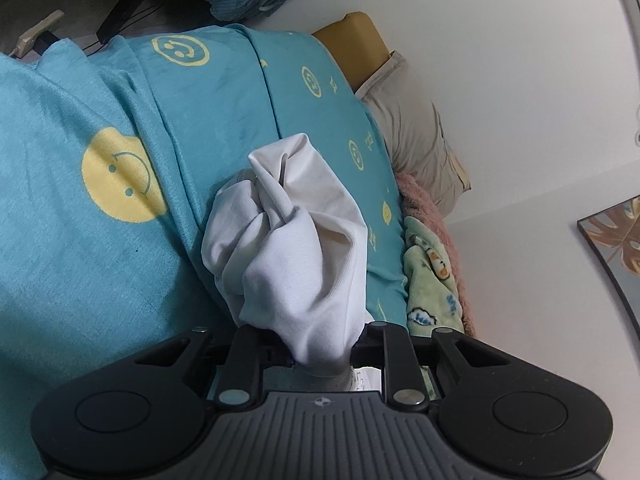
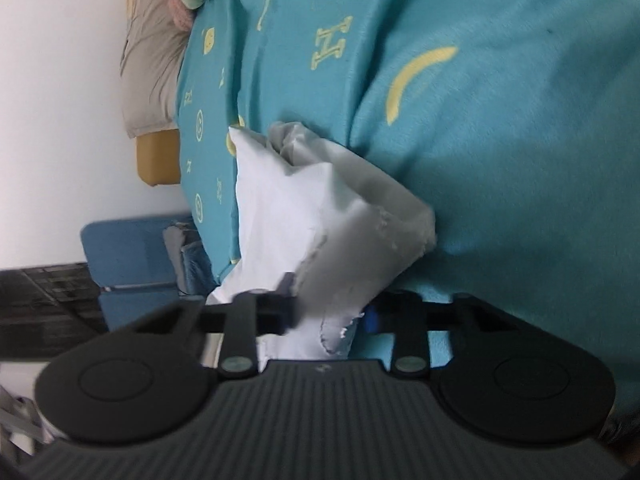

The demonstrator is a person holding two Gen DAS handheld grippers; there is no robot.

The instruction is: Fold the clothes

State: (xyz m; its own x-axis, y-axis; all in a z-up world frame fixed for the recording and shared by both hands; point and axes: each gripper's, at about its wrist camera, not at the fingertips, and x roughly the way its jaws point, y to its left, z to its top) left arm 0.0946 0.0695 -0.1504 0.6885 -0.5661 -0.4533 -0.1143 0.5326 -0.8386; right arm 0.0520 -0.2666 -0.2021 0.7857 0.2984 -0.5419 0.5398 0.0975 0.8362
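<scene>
A white garment (image 1: pixel 296 248) hangs bunched and twisted in front of the left wrist camera, above a teal bed cover. My left gripper (image 1: pixel 320 354) is shut on its lower end, and the cloth hides the fingertips. In the right wrist view the same white garment (image 2: pixel 304 216) spreads in a loose fold over the teal cover. Its near edge is pinched in my right gripper (image 2: pixel 328 316), which is shut on it. Both views are rolled sideways.
The bed carries a teal cover with yellow smiley faces (image 1: pixel 120 176) (image 2: pixel 480 120). A beige pillow (image 1: pixel 416 136), a pink fleece and a green patterned blanket (image 1: pixel 432 276) lie by the yellow headboard (image 1: pixel 352 44). White walls, a framed leaf picture (image 1: pixel 620 240) and a blue chair (image 2: pixel 128 248) surround it.
</scene>
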